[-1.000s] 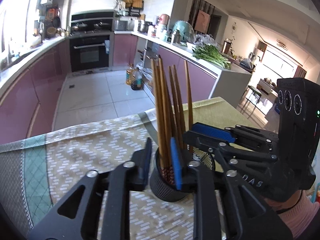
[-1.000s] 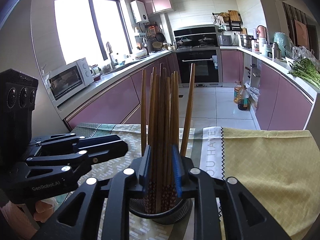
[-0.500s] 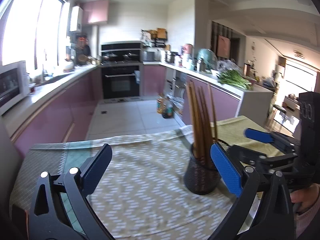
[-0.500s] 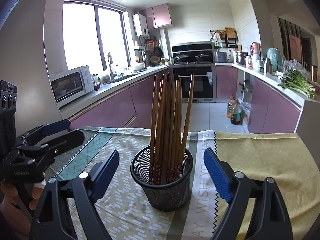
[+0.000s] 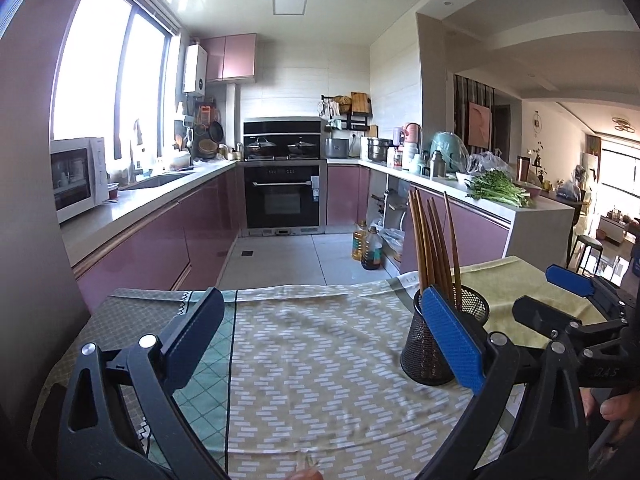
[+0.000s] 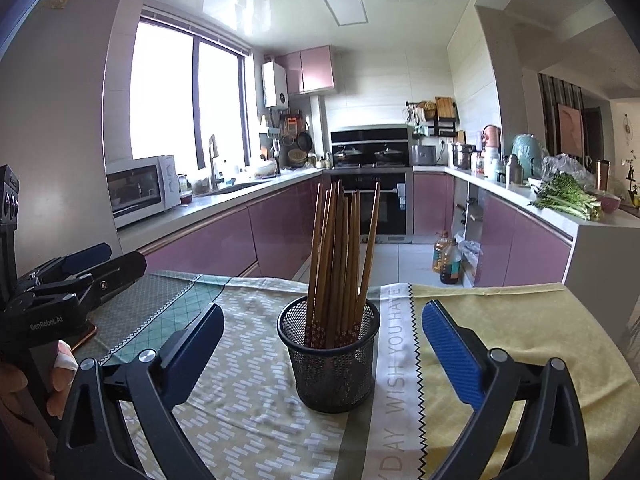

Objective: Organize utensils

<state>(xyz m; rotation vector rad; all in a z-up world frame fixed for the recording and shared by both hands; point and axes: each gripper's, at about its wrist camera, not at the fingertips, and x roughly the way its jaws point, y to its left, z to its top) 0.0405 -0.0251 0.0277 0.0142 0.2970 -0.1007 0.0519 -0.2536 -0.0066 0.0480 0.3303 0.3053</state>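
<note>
On the patterned tablecloth (image 6: 256, 408) sits a black mesh cup (image 6: 330, 360) of wooden chopsticks (image 6: 340, 256); left gripper (image 5: 320, 340) and right gripper (image 6: 322, 350) both spread wide, gripping nothing.

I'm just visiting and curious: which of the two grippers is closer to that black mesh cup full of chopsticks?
Right, probably. The right gripper is open and faces the mesh cup squarely, the cup centred just ahead of it. The left gripper, also open, sits off to the cup's left.
</note>
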